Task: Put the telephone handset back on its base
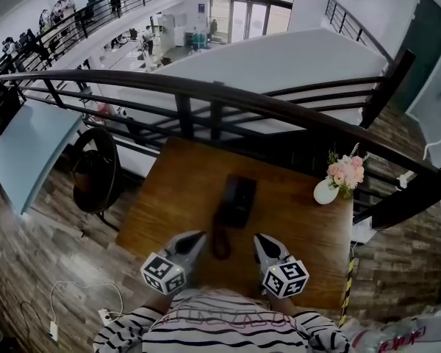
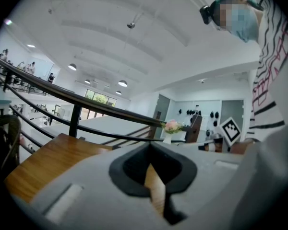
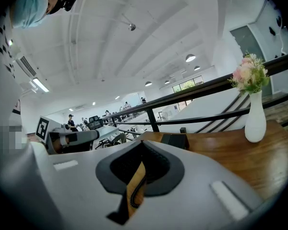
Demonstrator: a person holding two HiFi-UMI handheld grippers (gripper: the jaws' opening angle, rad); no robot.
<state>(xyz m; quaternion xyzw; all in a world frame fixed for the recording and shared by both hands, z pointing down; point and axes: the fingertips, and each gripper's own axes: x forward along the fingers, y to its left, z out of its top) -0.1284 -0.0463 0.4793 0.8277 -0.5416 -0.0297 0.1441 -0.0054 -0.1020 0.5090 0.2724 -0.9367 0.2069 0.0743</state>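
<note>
A black telephone point(image 1: 235, 201) lies in the middle of the wooden table point(image 1: 176, 190). Its coiled cord point(image 1: 220, 243) loops toward the near edge. At this size I cannot tell the handset from the base. My left gripper point(image 1: 199, 236) rests on the table just left of the cord, shut and empty. On the cord's other side my right gripper point(image 1: 259, 238) is likewise shut with nothing in it. In the right gripper view the telephone point(image 3: 175, 140) shows just beyond the closed right gripper point(image 3: 143, 143). The left gripper point(image 2: 150, 145) points across the table, and the phone is hidden there.
A white vase of pink flowers point(image 1: 327, 190) stands at the table's far right corner. A dark railing point(image 1: 206, 94) runs right behind the table over a drop to a lower floor. A black chair point(image 1: 95, 169) stands left of the table. Cables lie on the floor point(image 1: 81, 300).
</note>
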